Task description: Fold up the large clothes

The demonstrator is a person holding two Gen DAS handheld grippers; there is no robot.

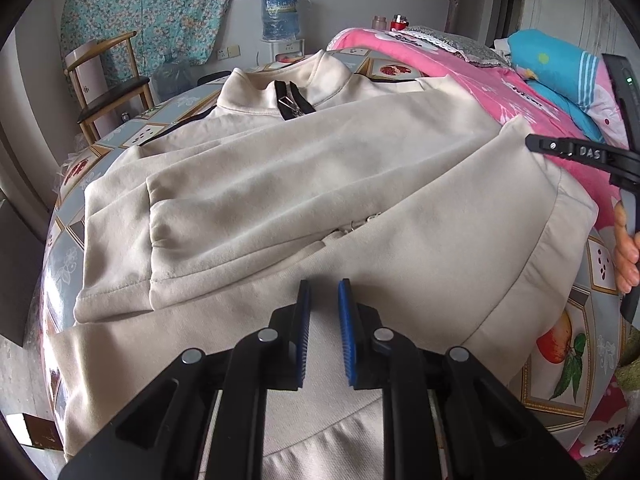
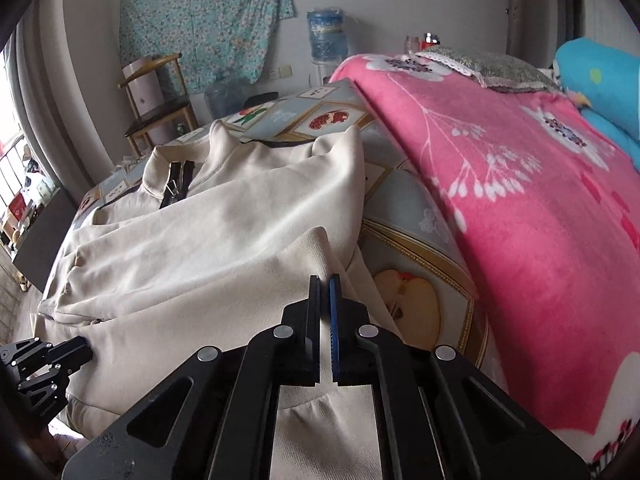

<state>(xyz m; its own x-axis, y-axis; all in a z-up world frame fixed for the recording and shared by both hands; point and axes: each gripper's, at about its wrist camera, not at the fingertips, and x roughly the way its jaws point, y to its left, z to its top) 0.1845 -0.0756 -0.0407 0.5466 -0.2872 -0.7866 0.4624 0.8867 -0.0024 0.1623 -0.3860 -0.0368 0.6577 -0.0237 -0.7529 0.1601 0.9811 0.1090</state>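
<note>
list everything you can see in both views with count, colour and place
jacket: one, cream with a black zip, spread on the bed, sleeves folded across the front
patterned sheet: one, grey-blue with fruit prints, under the jacket
blanket: one, pink with white flowers, right of the jacket
pillow: one, bright blue, far right
wooden chair: one, brown, by the back wall, left
floral cloth: one, teal, hung on the wall
water bottle: one, blue, on a dispenser at the wall
left gripper: blue-padded fingers slightly apart over the jacket's hem, nothing between them
right gripper: fingers shut at the jacket's right edge
hand: one, holding the right gripper's handle
</note>
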